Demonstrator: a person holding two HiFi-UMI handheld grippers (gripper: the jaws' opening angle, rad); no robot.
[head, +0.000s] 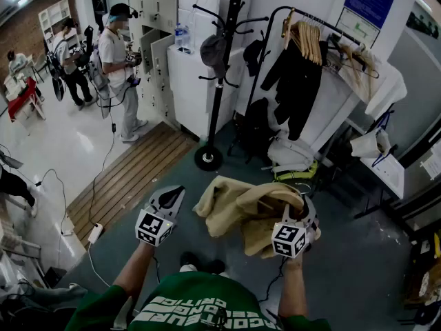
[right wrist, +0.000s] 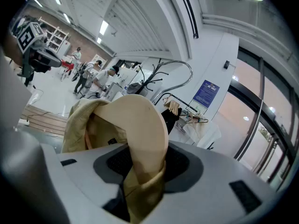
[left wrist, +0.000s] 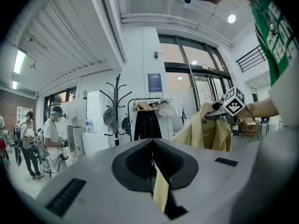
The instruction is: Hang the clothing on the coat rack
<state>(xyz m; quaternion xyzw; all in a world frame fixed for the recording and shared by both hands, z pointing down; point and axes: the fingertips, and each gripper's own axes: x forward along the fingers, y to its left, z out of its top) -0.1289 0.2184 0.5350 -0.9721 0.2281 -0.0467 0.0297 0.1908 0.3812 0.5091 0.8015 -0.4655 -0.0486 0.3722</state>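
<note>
A tan jacket (head: 234,202) hangs bunched in the air in front of me, with my right gripper (head: 300,211) shut on its collar. In the right gripper view the fabric (right wrist: 100,125) folds over and down between the jaws of the right gripper (right wrist: 145,164). My left gripper (head: 172,193) is held to the left of the jacket and apart from it. In the left gripper view the left gripper (left wrist: 153,148) is shut, with only a narrow tan strip showing in the seam. The black coat rack (head: 222,67) stands ahead on its round base and carries a grey cap (head: 213,50).
A garment rail with wooden hangers (head: 310,36) and a black coat (head: 296,81) stands right of the rack. White cabinets (head: 189,81) are behind the rack. Bags (head: 289,154) lie on the floor below the rail. People stand at the far left (head: 117,61). A cable and power strip (head: 95,233) lie on the floor at the left.
</note>
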